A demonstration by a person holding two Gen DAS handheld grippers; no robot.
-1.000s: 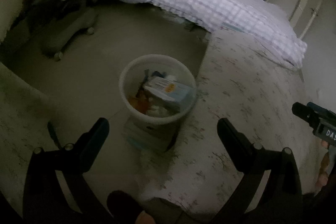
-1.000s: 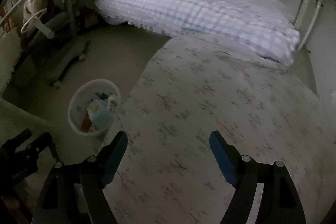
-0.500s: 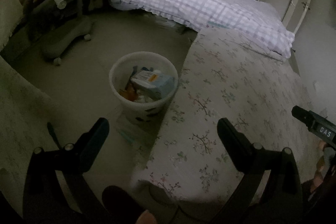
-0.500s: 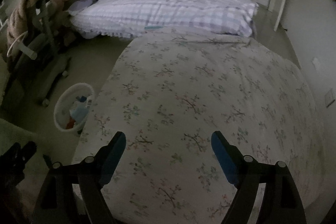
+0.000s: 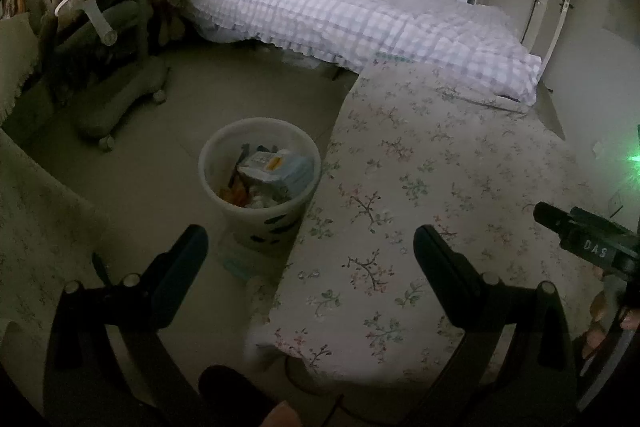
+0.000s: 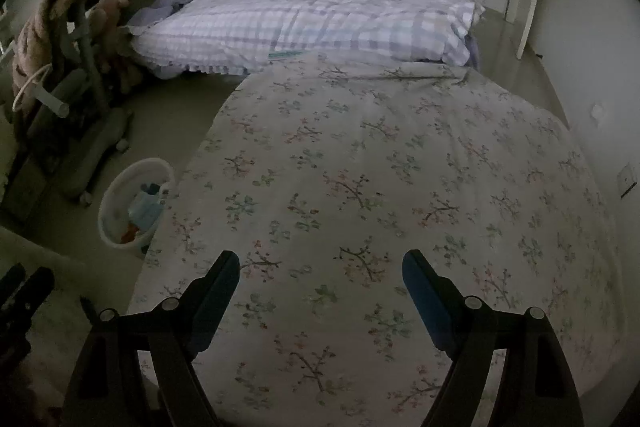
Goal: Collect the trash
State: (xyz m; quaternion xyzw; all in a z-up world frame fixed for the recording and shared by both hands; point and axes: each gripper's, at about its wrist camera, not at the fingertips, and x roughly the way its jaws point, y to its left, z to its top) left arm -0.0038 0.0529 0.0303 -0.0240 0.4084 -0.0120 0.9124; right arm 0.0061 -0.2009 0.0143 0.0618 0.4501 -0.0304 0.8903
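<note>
With both the left gripper [image 5: 310, 247] and the right gripper [image 6: 320, 273] wide and empty, the trash bin [image 5: 259, 183] on the floor left of the floral bed [image 6: 380, 187] looks light and stiff, best held by its rim.

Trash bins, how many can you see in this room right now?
1. The white trash bin stands on the floor beside the floral-covered bed, partly full. Others may be hidden out of view.
</note>
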